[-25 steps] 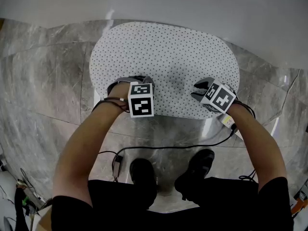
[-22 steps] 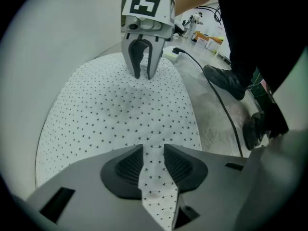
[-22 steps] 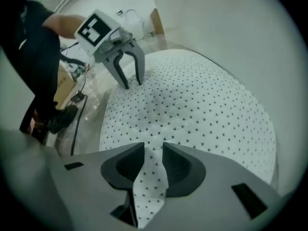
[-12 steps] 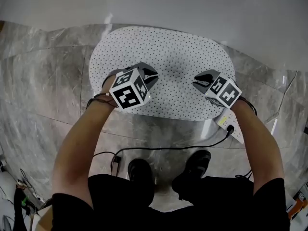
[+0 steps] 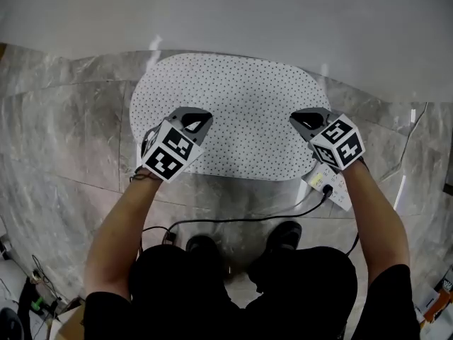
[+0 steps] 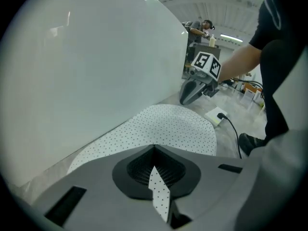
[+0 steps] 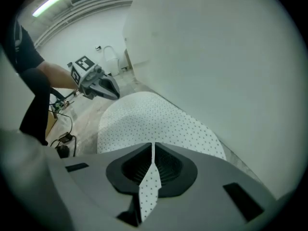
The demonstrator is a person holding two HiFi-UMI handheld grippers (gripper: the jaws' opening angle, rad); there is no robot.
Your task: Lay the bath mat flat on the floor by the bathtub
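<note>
The bath mat (image 5: 233, 105), judged light and floppy, is clamped at its near edge in the just-closed fingers of the left gripper (image 5: 192, 122) and right gripper (image 5: 309, 120).

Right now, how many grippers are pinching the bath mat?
2. The left gripper pinches the bath mat at its near left edge; the right gripper, its jaws having just closed further, pinches the near right edge.

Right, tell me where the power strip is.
In the head view, the power strip lies on the floor at the right, by the near right corner of the bath mat, close to the right gripper.
</note>
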